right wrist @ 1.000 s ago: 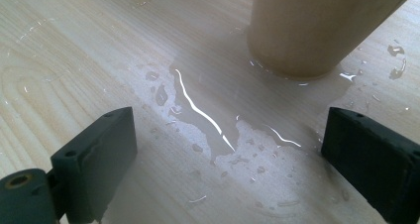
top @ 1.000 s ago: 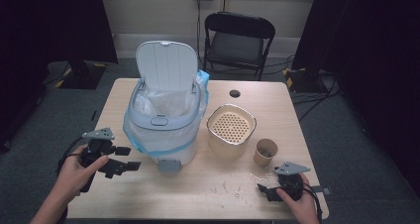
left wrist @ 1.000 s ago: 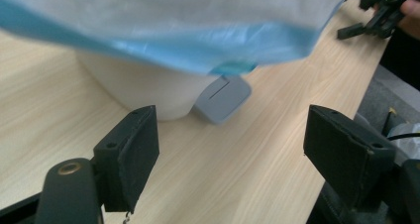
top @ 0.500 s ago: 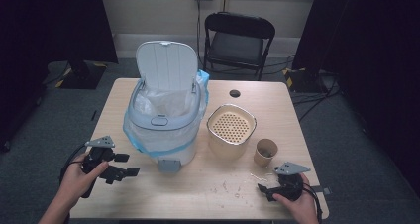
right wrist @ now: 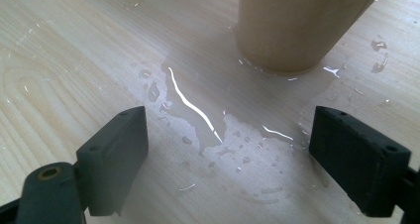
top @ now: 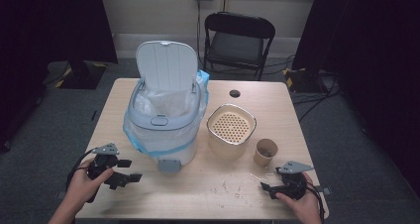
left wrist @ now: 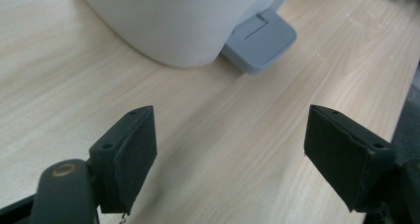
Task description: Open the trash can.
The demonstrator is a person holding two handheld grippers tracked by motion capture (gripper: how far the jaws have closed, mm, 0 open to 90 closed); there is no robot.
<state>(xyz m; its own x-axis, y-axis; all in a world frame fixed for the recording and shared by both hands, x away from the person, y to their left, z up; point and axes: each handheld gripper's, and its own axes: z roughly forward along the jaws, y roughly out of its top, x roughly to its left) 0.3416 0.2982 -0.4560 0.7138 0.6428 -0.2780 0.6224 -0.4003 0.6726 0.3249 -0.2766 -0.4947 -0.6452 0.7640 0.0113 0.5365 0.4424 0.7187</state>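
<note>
Right gripper (top: 267, 188) fingers wide, just narrowing, empty, near paper cup (top: 265, 152) by spilled water (right wrist: 218, 135) (slick desk (top: 218, 194)): cup may skid. Left gripper (top: 130, 170) agape, empty.

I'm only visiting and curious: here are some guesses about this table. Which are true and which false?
1. The bin's lid stands open. True.
2. The left gripper is clamped on the bin's pedal. False: its jaws are open over bare table, short of the pedal.
3. There is spilled liquid on the table in front of the paper cup. True.
4. The paper cup is lying on its side. False: it stands upright.
5. The right gripper holds nothing. True.
</note>
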